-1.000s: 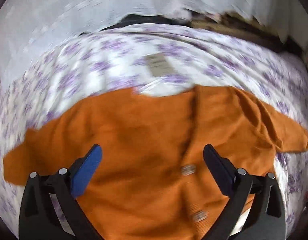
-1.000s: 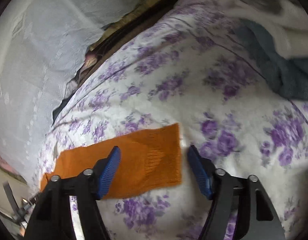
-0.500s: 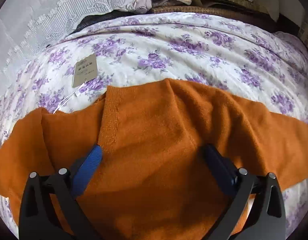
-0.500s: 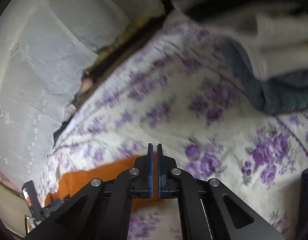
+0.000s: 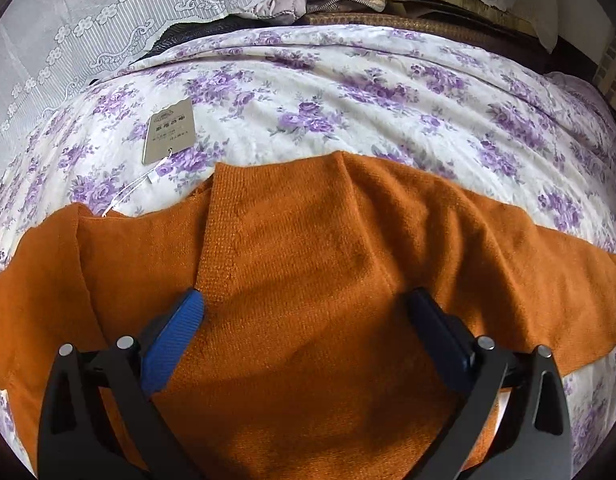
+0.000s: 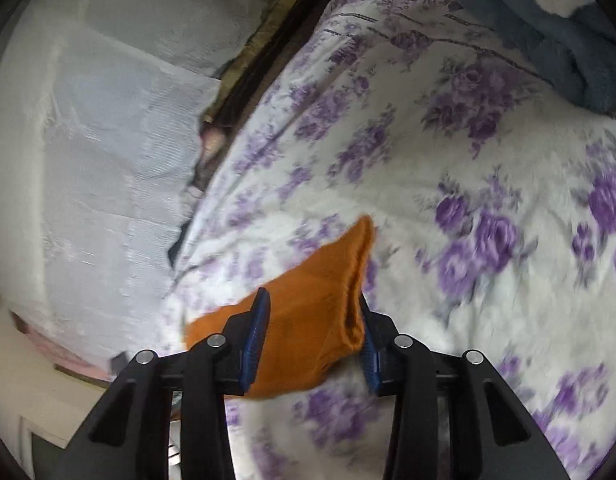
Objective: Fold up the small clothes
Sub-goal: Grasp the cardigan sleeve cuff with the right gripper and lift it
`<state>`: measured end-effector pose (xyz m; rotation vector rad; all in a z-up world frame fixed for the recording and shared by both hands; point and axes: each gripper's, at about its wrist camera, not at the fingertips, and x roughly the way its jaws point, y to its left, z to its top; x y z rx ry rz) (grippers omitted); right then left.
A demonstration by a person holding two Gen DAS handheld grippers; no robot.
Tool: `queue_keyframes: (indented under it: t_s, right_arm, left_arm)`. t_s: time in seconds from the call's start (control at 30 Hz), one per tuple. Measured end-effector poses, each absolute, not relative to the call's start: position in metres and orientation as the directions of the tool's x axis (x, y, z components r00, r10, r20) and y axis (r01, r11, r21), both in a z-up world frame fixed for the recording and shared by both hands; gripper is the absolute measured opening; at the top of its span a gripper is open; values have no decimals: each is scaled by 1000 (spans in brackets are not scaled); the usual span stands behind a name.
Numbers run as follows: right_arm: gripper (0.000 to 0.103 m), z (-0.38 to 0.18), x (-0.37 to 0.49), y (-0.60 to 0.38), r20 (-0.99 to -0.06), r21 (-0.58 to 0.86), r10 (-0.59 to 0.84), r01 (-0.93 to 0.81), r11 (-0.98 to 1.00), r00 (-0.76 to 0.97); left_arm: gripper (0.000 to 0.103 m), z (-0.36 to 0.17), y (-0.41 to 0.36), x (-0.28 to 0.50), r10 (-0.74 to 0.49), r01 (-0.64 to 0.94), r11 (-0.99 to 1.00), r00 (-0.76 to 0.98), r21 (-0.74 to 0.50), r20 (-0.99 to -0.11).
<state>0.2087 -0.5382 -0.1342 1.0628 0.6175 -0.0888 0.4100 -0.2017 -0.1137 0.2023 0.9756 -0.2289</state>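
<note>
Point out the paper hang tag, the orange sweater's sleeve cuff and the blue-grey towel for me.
paper hang tag (image 5: 170, 136): left wrist view, middle of the printed card.
sleeve cuff (image 6: 358, 276): right wrist view, ribbed open end of the orange sleeve.
blue-grey towel (image 6: 556, 40): right wrist view, middle of its bunched folds.

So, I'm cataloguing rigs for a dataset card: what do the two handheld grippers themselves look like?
The left gripper and the right gripper look alike: matte black angular frames with triangular cut-outs, round silver pivot pins, and two fingers faced with ribbed blue pads. No cables, markings, hands or sleeves show.
</note>
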Motion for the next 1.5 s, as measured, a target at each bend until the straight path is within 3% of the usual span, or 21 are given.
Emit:
queue_keyframes:
  t_s: [0.17, 0.23, 0.27, 0.4, 0.5, 0.57, 0.7, 0.83, 0.93, 1.07, 1.17, 1.3, 1.5]
  right_arm:
    - [36, -135, 225, -522, -588, 704, 147, 413, 578, 796]
    - [11, -136, 232, -523, -577, 708, 137, 409, 575, 806]
    - [6, -136, 232, -525, -565, 717, 128, 409, 564, 815]
    - [6, -101, 217, -518, -497, 642, -8, 373, 670, 868]
    - [6, -119, 228, -526, -596, 584, -38, 466, 665, 802]
    - [6, -140, 237, -533, -649, 591, 4, 501, 632, 761]
    - [6, -136, 233, -533, -634, 594, -10, 496, 633, 773]
    - [7, -129, 233, -529, -616, 581, -17, 469, 665, 788]
    - [7, -136, 237, -532, -628, 598, 11, 473, 647, 778]
    - [7, -129, 234, -528, -610, 606, 8, 460, 649, 792]
    - [7, -109, 234, -515, -573, 600, 13, 409, 688, 819]
    - [7, -83, 240, -492, -538, 589, 27, 352, 728, 843]
    - [7, -67, 260, -461, -529, 574, 57, 308, 759, 846]
  left_arm:
    - [99, -115, -203, 411, -93, 279, 957, 542, 74, -835]
    - [99, -114, -202, 412, -95, 280, 957, 540, 71, -837]
    - [99, -111, -200, 412, -99, 274, 960, 542, 64, -834]
    - [99, -91, -188, 406, -157, 251, 968, 600, -2, -784]
    - [99, -95, -189, 412, -176, 256, 966, 568, -31, -804]
    - [99, -120, -199, 425, -107, 266, 963, 491, 33, -865]
    - [99, -113, -201, 420, -103, 272, 961, 525, 52, -845]
    - [99, -96, -193, 411, -171, 284, 959, 564, -5, -808]
    - [99, -117, -207, 418, -105, 312, 948, 512, 70, -853]
    - [99, -110, -199, 414, -141, 317, 948, 505, 32, -851]
    - [99, -99, -187, 410, -160, 325, 946, 494, 10, -855]
    - [99, -85, -160, 404, -106, 305, 950, 523, 70, -845]
    - [99, -81, -80, 403, -55, 210, 976, 517, 64, -854]
